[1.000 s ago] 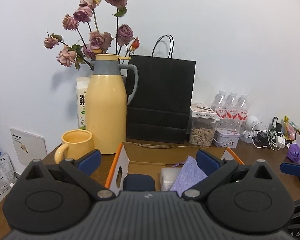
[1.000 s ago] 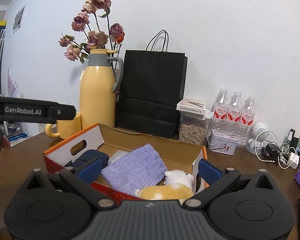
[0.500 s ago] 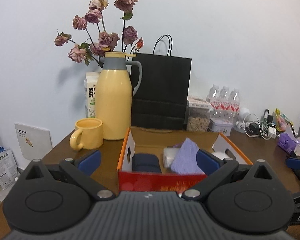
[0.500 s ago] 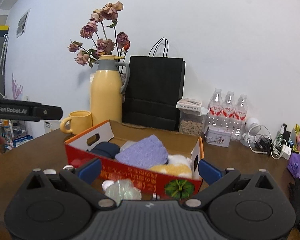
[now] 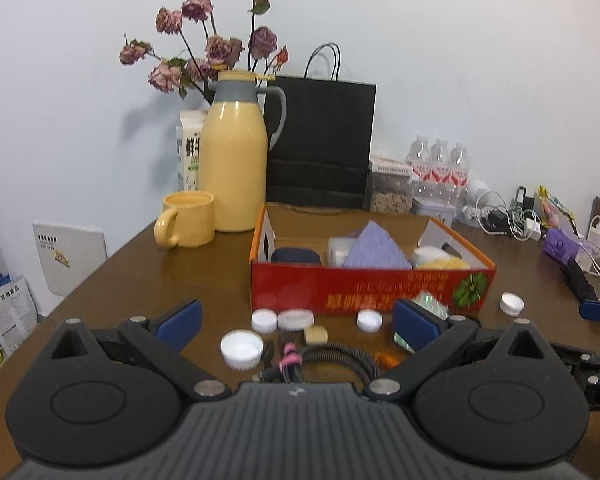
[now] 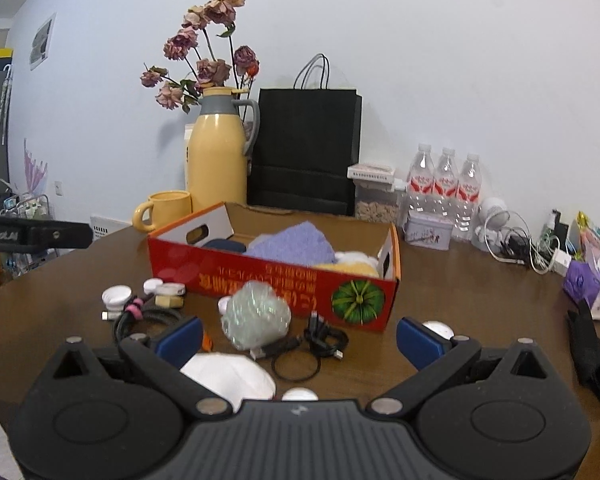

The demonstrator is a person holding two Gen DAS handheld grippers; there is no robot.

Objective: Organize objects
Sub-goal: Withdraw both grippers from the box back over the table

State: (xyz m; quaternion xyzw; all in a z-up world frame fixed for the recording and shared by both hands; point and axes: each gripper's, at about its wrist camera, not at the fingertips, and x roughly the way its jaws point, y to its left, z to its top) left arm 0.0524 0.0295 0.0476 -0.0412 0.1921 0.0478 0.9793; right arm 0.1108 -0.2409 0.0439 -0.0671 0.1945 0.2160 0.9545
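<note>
A red cardboard box (image 5: 364,286) (image 6: 268,278) sits mid-table holding a purple cloth (image 5: 374,250) (image 6: 296,242), a dark blue case (image 5: 295,256) and a yellow-white plush (image 6: 354,266). Loose in front of it lie white caps (image 5: 241,347) (image 6: 116,295), a coiled black cable (image 5: 332,358) (image 6: 148,316), a crumpled bubble-wrap ball (image 6: 256,314), a small black cable (image 6: 324,338) and a white pad (image 6: 228,376). My left gripper (image 5: 296,322) is open, held back above the caps. My right gripper (image 6: 299,338) is open too, nothing between its fingers.
Behind the box stand a yellow jug (image 5: 234,160) with dried roses, a yellow mug (image 5: 188,220), a black paper bag (image 5: 320,144), water bottles (image 6: 444,188) and a tin (image 6: 428,232). Chargers and cables (image 6: 528,248) crowd the right; a black strap (image 6: 590,354) lies near the right edge.
Both grippers have drawn back from over the box toward the table's near side, bringing the loose caps, cables and bubble wrap in front of the box into view. Both stayed open.
</note>
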